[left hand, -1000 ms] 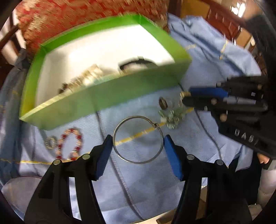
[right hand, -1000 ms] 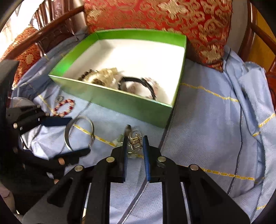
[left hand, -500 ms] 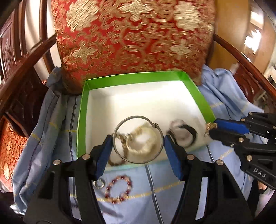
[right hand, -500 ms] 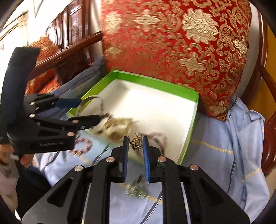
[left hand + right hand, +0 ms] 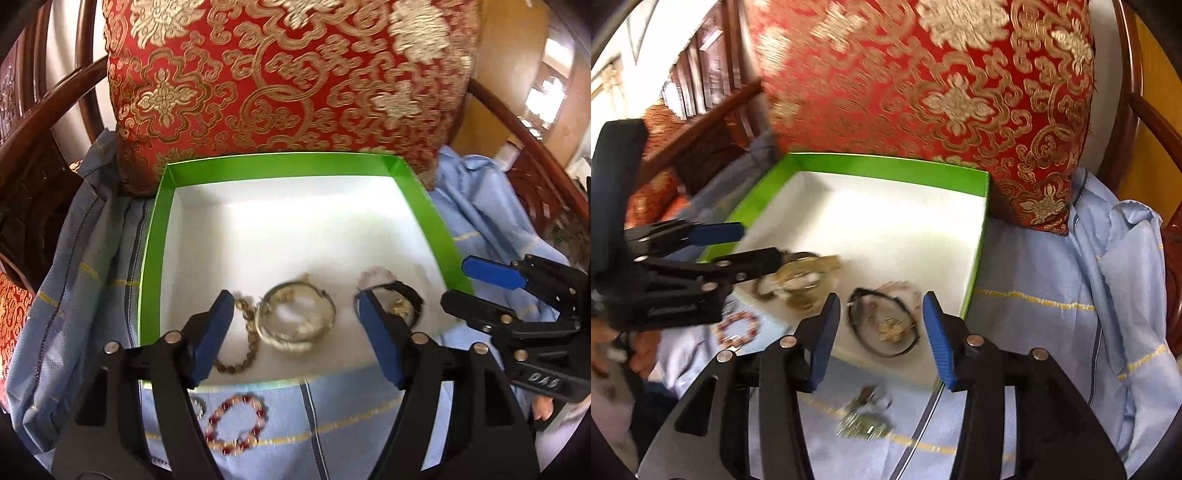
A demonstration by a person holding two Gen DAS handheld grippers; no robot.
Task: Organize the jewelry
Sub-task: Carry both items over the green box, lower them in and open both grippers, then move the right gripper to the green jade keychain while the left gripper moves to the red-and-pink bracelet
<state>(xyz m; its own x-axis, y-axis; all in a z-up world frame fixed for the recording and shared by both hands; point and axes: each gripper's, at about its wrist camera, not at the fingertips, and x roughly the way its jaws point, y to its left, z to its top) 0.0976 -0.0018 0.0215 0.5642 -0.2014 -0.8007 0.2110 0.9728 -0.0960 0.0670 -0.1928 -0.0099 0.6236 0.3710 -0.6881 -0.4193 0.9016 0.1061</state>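
A green box (image 5: 159, 206) with a white inside (image 5: 886, 229) sits on the blue cloth. In it lie a silver bangle (image 5: 297, 314) over a pale bracelet, a brown bead string (image 5: 240, 354), a black band (image 5: 882, 325) and a small gold piece (image 5: 892, 328). My left gripper (image 5: 295, 332) is open and empty above the bangle. My right gripper (image 5: 881, 332) is open and empty above the gold piece; it also shows at the right in the left wrist view (image 5: 476, 284). A red bead bracelet (image 5: 236, 424) and a small ring (image 5: 197, 406) lie on the cloth before the box.
A red and gold cushion (image 5: 288, 74) leans behind the box against a dark wooden chair frame (image 5: 40, 122). A small cluster of trinkets (image 5: 864, 417) lies on the blue cloth (image 5: 1052, 295) in front of the box.
Both grippers carried their pieces over the box and opened. The silver bangle dropped from the left gripper and the gold piece from the right; both now lie inside the box.
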